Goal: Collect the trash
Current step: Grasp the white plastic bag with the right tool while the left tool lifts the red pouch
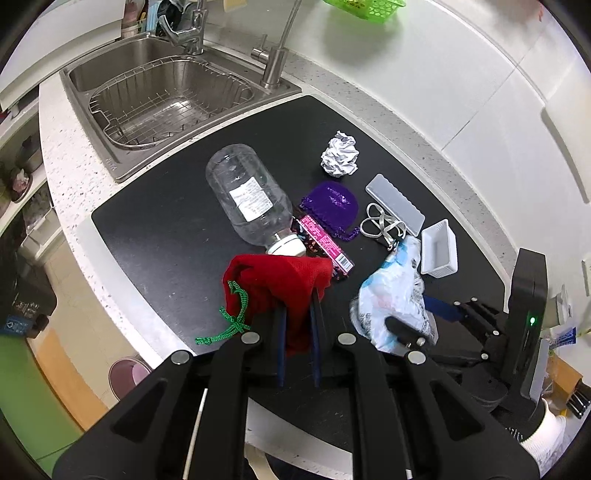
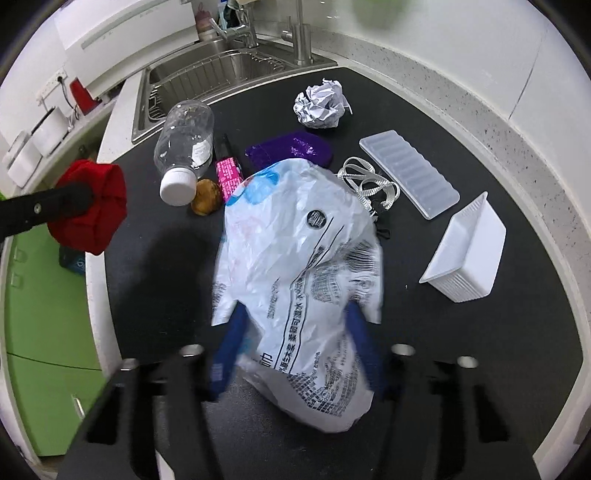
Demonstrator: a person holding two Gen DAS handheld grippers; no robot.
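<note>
My left gripper (image 1: 298, 314) is shut on a red cloth pouch (image 1: 277, 284) with a green drawstring and holds it above the black mat (image 1: 166, 221); the pouch also shows in the right wrist view (image 2: 90, 206). A white printed plastic bag (image 2: 295, 258) lies between the blue fingers (image 2: 236, 325) of my right gripper (image 2: 295, 314), whose jaws stand wide; it also shows in the left wrist view (image 1: 399, 295). On the mat lie a clear plastic bottle (image 1: 251, 195), a crumpled paper ball (image 1: 340, 155), a pink wrapper (image 1: 323, 243) and a brown lump (image 2: 205, 201).
A purple pouch (image 1: 332, 201), a grey cord (image 1: 380, 225), a clear ridged lid (image 1: 395, 203) and a white plastic tray (image 1: 439, 247) lie on the right of the mat. A steel sink (image 1: 166, 92) with a wire basket is behind. A green basket (image 1: 365, 7) sits on the counter.
</note>
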